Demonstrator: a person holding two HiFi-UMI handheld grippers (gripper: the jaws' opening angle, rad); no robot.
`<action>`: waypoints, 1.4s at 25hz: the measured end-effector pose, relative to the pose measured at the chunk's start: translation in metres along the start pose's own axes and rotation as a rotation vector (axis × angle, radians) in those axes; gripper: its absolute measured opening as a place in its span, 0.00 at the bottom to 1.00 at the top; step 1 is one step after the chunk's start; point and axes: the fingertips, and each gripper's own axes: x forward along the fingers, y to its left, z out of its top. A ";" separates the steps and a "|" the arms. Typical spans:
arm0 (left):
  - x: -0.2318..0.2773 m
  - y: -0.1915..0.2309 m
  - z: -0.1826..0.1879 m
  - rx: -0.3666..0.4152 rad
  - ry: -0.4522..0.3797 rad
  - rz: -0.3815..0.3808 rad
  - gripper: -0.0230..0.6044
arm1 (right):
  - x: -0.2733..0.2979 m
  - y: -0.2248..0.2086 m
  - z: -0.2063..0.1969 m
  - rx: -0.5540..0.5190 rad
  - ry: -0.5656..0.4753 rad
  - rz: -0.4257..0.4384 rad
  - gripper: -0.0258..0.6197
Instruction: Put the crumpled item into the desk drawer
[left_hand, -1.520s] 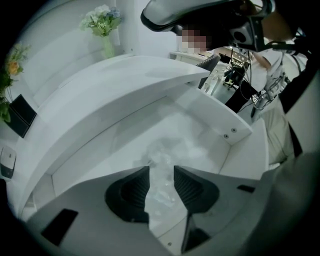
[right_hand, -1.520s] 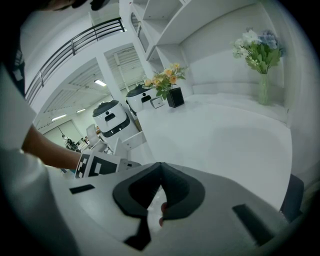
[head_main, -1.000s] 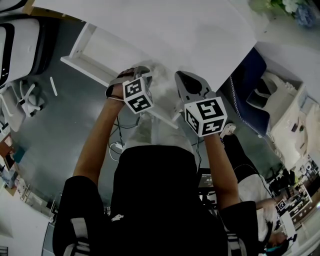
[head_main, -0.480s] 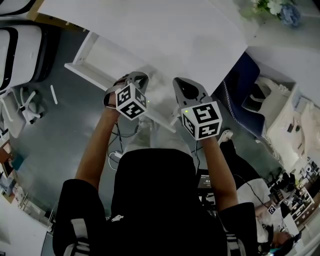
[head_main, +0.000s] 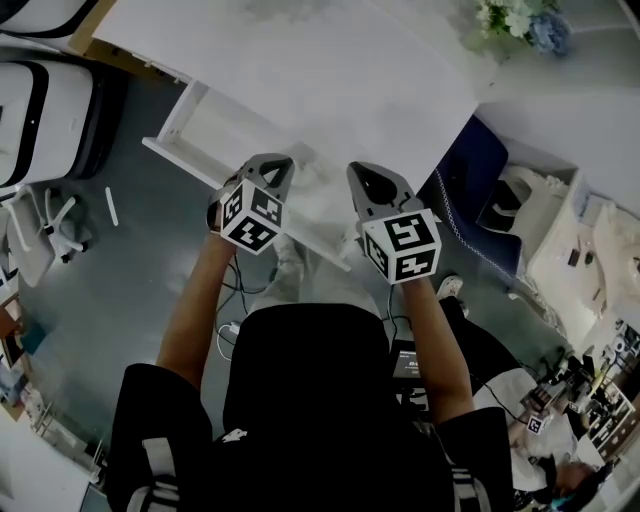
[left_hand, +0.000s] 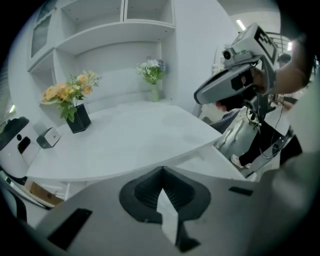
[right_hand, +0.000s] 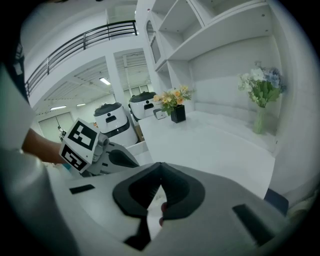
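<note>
Head view: your left gripper (head_main: 278, 162), jaws just closed empty, and shut right gripper (head_main: 362, 170) lift from the desk drawer (head_main: 180, 112); drop-off likely done.

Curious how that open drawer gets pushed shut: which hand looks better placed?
Left, probably. The left gripper hangs over the middle of the front edge of the drawer, jaws just closed on nothing; the right gripper, also shut, sits toward that drawer's end by the desk.
</note>
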 end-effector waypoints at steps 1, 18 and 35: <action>-0.006 0.000 0.002 -0.018 -0.007 0.002 0.05 | -0.003 0.001 0.003 -0.005 -0.006 -0.004 0.04; -0.108 -0.008 0.055 -0.140 -0.222 0.103 0.05 | -0.058 0.031 0.058 -0.093 -0.146 -0.077 0.04; -0.210 -0.028 0.089 -0.137 -0.434 0.197 0.05 | -0.122 0.081 0.100 -0.090 -0.322 -0.110 0.04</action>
